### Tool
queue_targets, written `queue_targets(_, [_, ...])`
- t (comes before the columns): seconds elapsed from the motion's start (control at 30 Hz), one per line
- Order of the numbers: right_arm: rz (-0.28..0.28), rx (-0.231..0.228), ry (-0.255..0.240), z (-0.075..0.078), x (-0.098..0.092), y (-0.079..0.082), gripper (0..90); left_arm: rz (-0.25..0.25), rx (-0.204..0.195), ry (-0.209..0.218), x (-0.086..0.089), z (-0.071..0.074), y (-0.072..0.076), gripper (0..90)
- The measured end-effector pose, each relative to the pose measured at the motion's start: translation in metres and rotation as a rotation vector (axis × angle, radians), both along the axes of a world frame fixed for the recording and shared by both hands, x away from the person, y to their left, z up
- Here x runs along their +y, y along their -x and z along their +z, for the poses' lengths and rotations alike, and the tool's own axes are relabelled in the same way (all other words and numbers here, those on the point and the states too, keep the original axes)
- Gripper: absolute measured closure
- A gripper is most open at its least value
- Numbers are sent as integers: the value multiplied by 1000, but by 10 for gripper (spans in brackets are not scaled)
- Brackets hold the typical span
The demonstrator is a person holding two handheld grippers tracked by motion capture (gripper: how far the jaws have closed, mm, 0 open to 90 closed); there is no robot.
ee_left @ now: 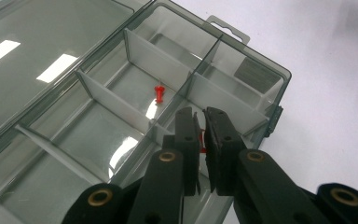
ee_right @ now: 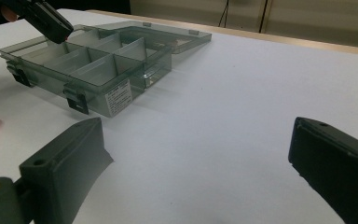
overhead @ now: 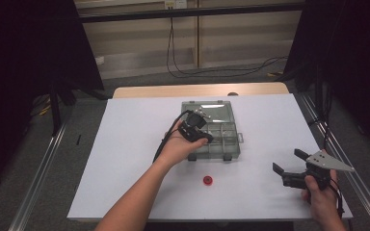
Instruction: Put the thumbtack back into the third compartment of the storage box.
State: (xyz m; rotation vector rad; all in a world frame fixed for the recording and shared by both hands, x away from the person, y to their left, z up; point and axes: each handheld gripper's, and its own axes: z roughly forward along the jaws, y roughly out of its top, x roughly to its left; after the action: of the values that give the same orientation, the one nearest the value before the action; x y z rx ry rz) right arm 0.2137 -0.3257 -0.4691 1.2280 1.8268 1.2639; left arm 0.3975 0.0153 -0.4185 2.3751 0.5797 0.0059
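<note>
While the left gripper (ee_left: 200,122) hangs over the compartment box (ee_left: 242,74), its fingers (ee_left: 186,135) stand almost closed, with only a narrow slot left, and a small red pin (ee_left: 202,142) sits pinched in that slot; just a sliver of its red shows between the pads. The fingertips sit above the box's near rim, over one of its small compartments. Just beyond the fingertips, in the next compartment past a white divider (ee_left: 156,58), a second red pushpin (ee_left: 159,93) lies on the clear floor of the box, apart from the fingers. To the left of the fingers the box's open lid (ee_left: 37,51) lies flat on the counter (ee_left: 335,60).

From the high view, the left hand (overhead: 180,144) holds its gripper over the near left part of the box, and a red round cap (overhead: 207,180) lies on the white counter on the near side of the box, apart from both grippers.

Well off to the right of the box, the right gripper (overhead: 289,161) rests in the right hand (overhead: 320,192) near the counter's edge. Its fingers (ee_right: 70,158) stand wide apart with nothing between them but bare counter; the box lies well beyond them and to their left.
</note>
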Motion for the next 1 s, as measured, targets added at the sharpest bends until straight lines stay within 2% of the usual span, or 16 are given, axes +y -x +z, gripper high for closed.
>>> queue_targets(0.07, [0,0,0,0,0,0,33,7,7,11,-2,0,0,842])
queue_targets(0.2, [0,-2,1,0,0,0,33,-2,-1,-4,-4,1,-2,842])
queue_targets(0.4, [-4,-2,-3,0,-1,0,33,12,8,1,-8,-1,-7,841])
queue_targets(0.47, [-4,-2,-3,0,-1,0,33,12,4,-10,-9,0,-9,841])
queue_targets(0.5, [-3,-2,-3,0,-2,0,33,15,4,0,-10,-1,-10,842])
queue_targets(0.53, [-2,-1,-4,0,-2,0,33,12,1,-15,-11,0,-12,842])
queue_targets(0.67, [-2,-1,-9,1,-2,0,33,13,3,-17,-13,-1,-16,841])
queue_targets(0.77, [-5,-3,-10,1,-2,1,33,35,7,-12,-14,-3,-18,842])
queue_targets(0.83, [-5,-4,-10,1,-3,1,33,26,10,-23,-14,-4,-21,842])
queue_targets(1.0, [-7,-2,-10,1,-2,0,34,66,18,-6,-19,-7,-23,841])
